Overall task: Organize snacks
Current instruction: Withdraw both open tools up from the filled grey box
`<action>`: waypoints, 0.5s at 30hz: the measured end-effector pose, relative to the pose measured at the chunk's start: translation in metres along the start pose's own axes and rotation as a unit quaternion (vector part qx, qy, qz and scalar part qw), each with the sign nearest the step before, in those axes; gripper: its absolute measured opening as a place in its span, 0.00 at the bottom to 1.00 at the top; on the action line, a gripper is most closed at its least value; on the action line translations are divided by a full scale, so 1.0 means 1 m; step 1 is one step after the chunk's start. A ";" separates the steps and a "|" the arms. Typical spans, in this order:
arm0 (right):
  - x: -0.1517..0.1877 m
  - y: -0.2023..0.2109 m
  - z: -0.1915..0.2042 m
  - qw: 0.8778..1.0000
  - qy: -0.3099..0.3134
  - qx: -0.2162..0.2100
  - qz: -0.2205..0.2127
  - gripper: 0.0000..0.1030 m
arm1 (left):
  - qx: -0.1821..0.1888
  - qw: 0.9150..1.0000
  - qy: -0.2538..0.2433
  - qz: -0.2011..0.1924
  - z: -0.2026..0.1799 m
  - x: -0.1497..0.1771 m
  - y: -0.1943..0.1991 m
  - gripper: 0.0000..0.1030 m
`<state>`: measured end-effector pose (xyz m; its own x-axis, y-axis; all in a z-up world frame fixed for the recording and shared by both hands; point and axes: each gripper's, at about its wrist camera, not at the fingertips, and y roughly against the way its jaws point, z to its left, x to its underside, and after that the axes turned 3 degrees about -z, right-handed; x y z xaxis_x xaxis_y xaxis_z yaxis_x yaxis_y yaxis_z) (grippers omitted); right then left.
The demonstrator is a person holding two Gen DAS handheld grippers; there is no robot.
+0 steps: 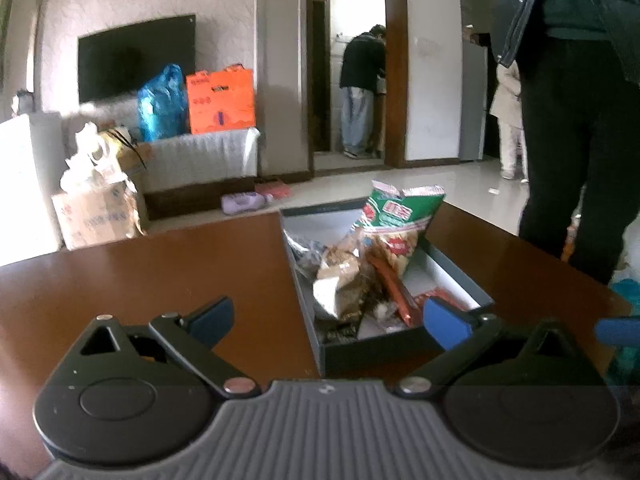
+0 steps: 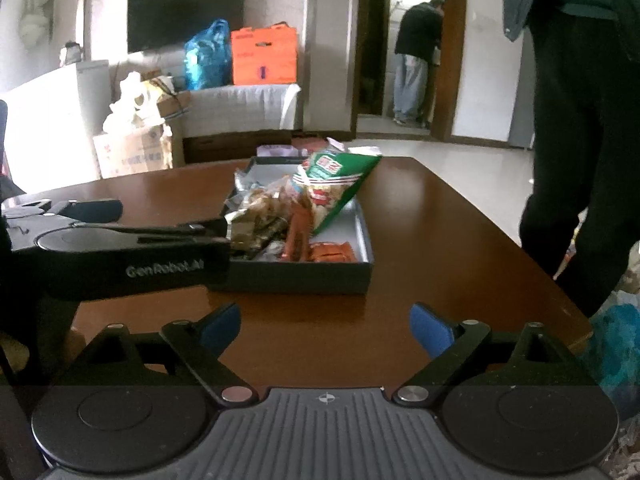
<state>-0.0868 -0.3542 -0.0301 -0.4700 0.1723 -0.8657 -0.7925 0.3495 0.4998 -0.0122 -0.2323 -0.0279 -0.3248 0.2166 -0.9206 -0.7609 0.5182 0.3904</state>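
Observation:
A dark grey box (image 1: 460,276) (image 2: 296,276) sits on the brown table (image 1: 140,280) (image 2: 440,240), filled with snack packs. A green and white bag (image 1: 394,220) (image 2: 336,180) stands tallest in it, beside brown crinkled packs (image 1: 344,284) (image 2: 260,212) and red-orange packs (image 1: 394,288) (image 2: 330,252). My left gripper (image 1: 328,320) is open and empty at the box's near left corner; it also shows in the right wrist view (image 2: 168,220). My right gripper (image 2: 324,330) is open and empty above the bare table, in front of the box.
A person in dark clothes (image 1: 576,120) (image 2: 580,140) stands at the table's right edge. Beyond the table are a cardboard box (image 1: 96,216) (image 2: 132,152), a white bench with a blue bag (image 1: 164,104) and an orange box (image 1: 222,100), and a doorway with another person (image 1: 362,88).

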 end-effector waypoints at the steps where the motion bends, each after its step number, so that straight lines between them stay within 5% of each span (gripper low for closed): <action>1: 0.001 -0.001 0.004 1.000 0.006 -0.003 0.000 0.90 | 0.001 1.000 0.003 0.003 0.003 0.001 0.001 1.00; 6: 0.008 -0.012 0.024 0.999 0.034 -0.030 0.009 0.90 | -0.038 0.998 0.037 0.017 0.026 0.009 0.001 1.00; 15: 0.010 -0.017 0.034 0.998 0.047 -0.039 0.013 0.91 | -0.073 0.997 0.006 -0.001 0.035 0.008 0.007 1.00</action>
<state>-0.0650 -0.3275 -0.0477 -0.5226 0.0920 -0.8476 -0.8052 0.2735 0.5262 -0.0005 -0.1976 -0.0322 -0.3294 0.2061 -0.9214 -0.8352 0.3915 0.3862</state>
